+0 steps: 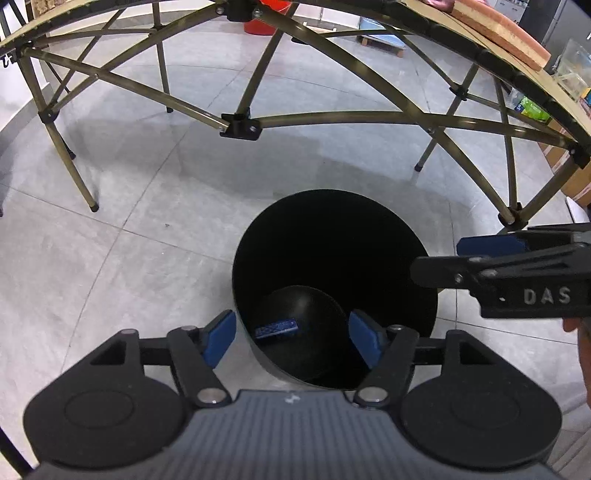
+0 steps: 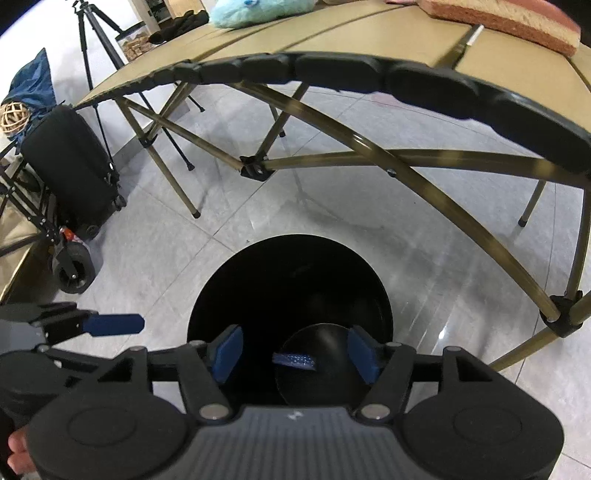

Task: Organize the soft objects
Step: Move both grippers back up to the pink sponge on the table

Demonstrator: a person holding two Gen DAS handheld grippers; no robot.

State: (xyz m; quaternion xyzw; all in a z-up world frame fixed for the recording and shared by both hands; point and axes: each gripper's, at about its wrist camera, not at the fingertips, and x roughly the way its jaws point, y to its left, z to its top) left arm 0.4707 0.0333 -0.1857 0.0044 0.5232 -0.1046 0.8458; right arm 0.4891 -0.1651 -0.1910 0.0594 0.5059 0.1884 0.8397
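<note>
A tall black bin (image 1: pixel 332 236) stands on the grey tiled floor in front of a folding table. At its bottom lies a small blue patterned item (image 1: pixel 276 328), also seen in the right wrist view (image 2: pixel 294 360). My left gripper (image 1: pixel 291 336) hangs over the bin's near rim, open, with nothing between its blue pads. My right gripper (image 2: pixel 293 350) is over the same bin (image 2: pixel 207 295), open and holding nothing; it enters the left wrist view from the right (image 1: pixel 436 258). On the table (image 2: pixel 332 40) lie a light blue plush (image 2: pixel 258 13), a pink-brown cushion (image 2: pixel 509 18) and a dark soft item (image 2: pixel 181 24).
The table's bronze cross-braced legs (image 1: pixel 236 122) stand just beyond the bin. A black suitcase (image 2: pixel 70 166), a tripod (image 2: pixel 92 44) and a small wheeled cart (image 2: pixel 74 273) are at the left. A red bucket (image 1: pixel 266 22) sits behind the table. Boxes and packages (image 1: pixel 532 110) line the right.
</note>
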